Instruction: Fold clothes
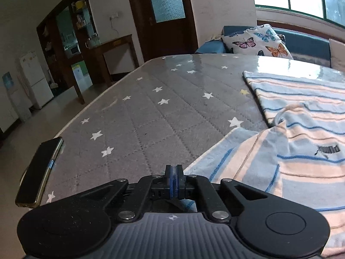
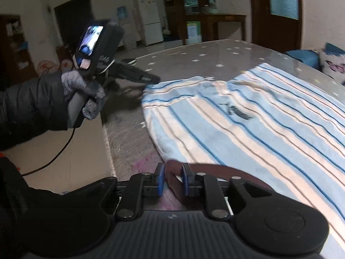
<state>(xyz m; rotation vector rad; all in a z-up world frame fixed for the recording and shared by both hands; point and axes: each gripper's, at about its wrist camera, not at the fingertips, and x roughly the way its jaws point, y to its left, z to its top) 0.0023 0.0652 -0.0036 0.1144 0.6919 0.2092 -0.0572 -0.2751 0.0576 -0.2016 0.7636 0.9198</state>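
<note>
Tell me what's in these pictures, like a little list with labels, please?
surface: grey star-patterned table cover
clothing: blue and cream striped garment, spread out, with one part lying over another
left gripper: shut, at the garment's corner; unclear if it pinches cloth
right gripper: pads apart, brown band between them; grip unclear
hand: gloved, holding the left gripper
phone: at the table's edge
background: butterfly cushion
</note>
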